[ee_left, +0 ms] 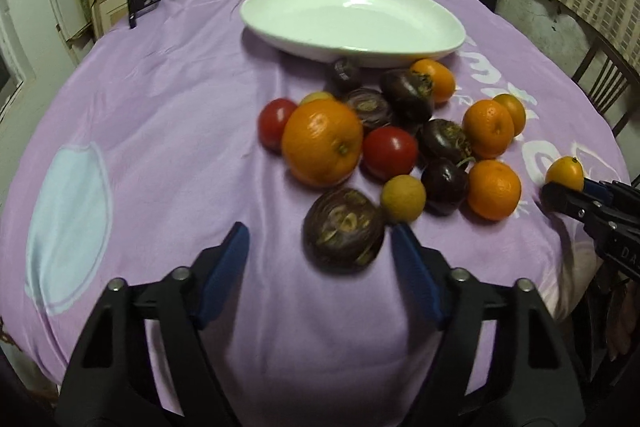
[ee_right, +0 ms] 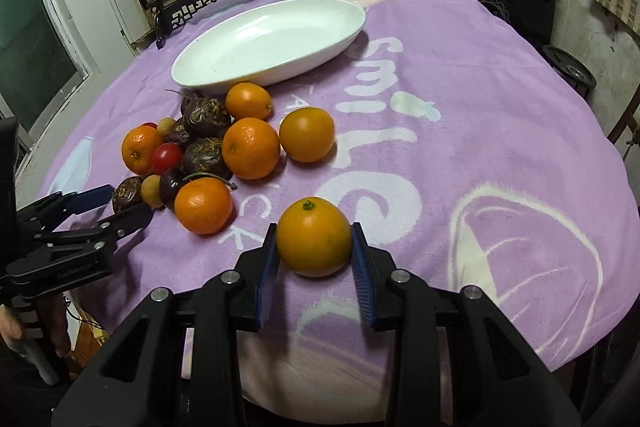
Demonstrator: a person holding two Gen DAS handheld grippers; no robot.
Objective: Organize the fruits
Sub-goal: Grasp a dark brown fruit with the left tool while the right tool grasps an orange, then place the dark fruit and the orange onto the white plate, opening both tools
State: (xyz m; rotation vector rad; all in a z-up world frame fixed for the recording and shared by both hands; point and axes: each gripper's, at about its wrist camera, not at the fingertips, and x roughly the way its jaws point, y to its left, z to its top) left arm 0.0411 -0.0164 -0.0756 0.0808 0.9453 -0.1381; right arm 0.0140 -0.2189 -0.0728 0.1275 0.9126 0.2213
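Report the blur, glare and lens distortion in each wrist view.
Left wrist view: motion blur softens the dark purple round fruit and large orange; glare streaks the white oval ceramic dish. Right wrist view: sharper, yellow-orange citrus crisp; both views bend the purple tablecloth and darken corners.

A white oval dish (ee_left: pixel 352 23) stood empty on the far part of the purple cloth. In front of it lay a loose heap of fruit: a large orange (ee_left: pixel 322 142), two red tomatoes (ee_left: pixel 390 153), several dark purple wrinkled fruits, the nearest (ee_left: pixel 344 230) lying blossom-end up at the front of the heap, a small yellowish fruit (ee_left: pixel 403 198) just beside it, and smaller oranges (ee_left: pixel 494 190) toward the right. One yellow-orange citrus (ee_right: pixel 314 242) sat upright apart from the heap, stem on top.
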